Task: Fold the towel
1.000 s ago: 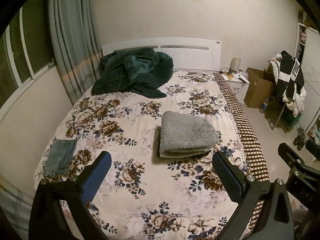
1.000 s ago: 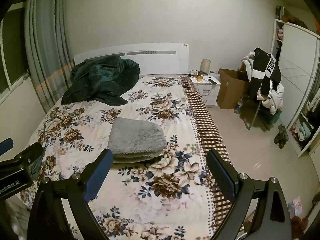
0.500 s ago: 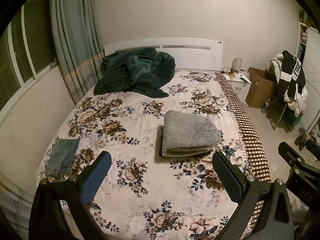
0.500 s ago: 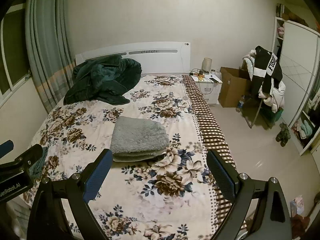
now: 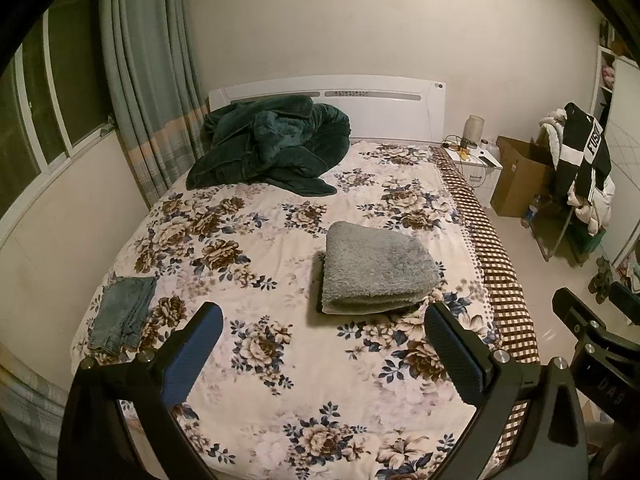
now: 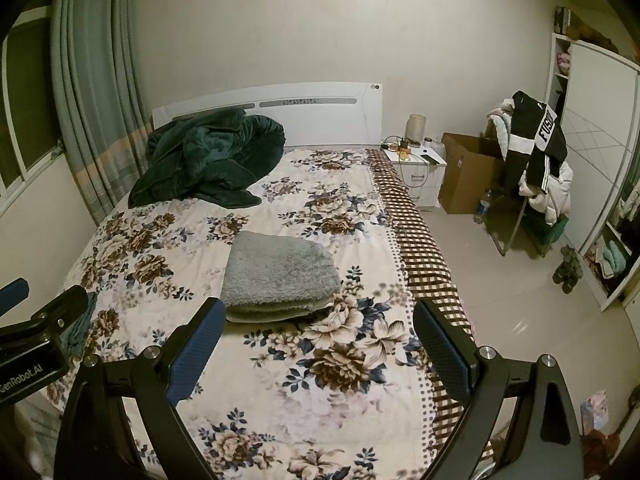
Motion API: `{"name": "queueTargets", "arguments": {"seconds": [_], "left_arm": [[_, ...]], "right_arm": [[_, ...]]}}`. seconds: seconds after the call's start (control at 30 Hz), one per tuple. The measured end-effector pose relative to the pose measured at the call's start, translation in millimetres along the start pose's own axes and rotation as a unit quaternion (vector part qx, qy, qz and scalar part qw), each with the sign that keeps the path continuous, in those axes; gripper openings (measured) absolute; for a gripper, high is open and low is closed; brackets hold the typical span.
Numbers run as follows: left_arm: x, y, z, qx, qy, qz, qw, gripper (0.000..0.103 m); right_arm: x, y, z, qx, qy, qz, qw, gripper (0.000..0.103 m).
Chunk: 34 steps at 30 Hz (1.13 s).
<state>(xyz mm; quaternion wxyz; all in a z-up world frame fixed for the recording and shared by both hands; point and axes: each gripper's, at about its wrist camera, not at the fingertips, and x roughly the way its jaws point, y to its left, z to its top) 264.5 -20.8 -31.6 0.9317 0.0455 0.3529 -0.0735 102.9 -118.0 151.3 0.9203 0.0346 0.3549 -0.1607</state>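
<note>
A grey fluffy towel point(image 5: 376, 270) point(image 6: 278, 276) lies folded in a thick stack on the floral bed cover point(image 5: 256, 248) point(image 6: 344, 364), right of the bed's middle. My left gripper point(image 5: 322, 328) hangs open above the foot of the bed, well short of the towel, nothing between its fingers. My right gripper point(image 6: 316, 322) is open too, held back from the towel's near edge. Each gripper shows at the edge of the other's view.
A dark green blanket point(image 5: 268, 148) is heaped by the white headboard. A small blue-grey folded cloth point(image 5: 122, 312) lies at the bed's left front. A nightstand point(image 6: 420, 172), cardboard box point(image 6: 464, 174) and clothes-laden chair point(image 6: 532, 164) stand right of the bed.
Both grippers have drawn back and up a little from the bed, so the towel looks slightly farther off. The towel itself has not moved.
</note>
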Motion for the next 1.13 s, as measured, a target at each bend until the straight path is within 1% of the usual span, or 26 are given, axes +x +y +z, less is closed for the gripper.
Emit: {"name": "queueTargets", "arguments": {"seconds": [0.57, 0.97, 1.13], "left_arm": [[-0.2, 0.1, 2.5, 0.002, 0.001, 0.003, 1.0, 0.103], [-0.5, 1.2, 3.1, 0.001, -0.002, 0.006, 1.0, 0.103], [-1.2, 11.4, 5.0, -0.004, -0.009, 0.012, 0.9999, 0.103]], "right_arm": [[-2.6, 15.1, -2.5, -0.001, 0.002, 0.007, 1.0, 0.097], [-2.2, 14.0, -1.7, -0.001, 0.003, 0.008, 1.0, 0.097], [-2.0, 13.1, -1.5, -0.001, 0.003, 0.008, 1.0, 0.097]]}}
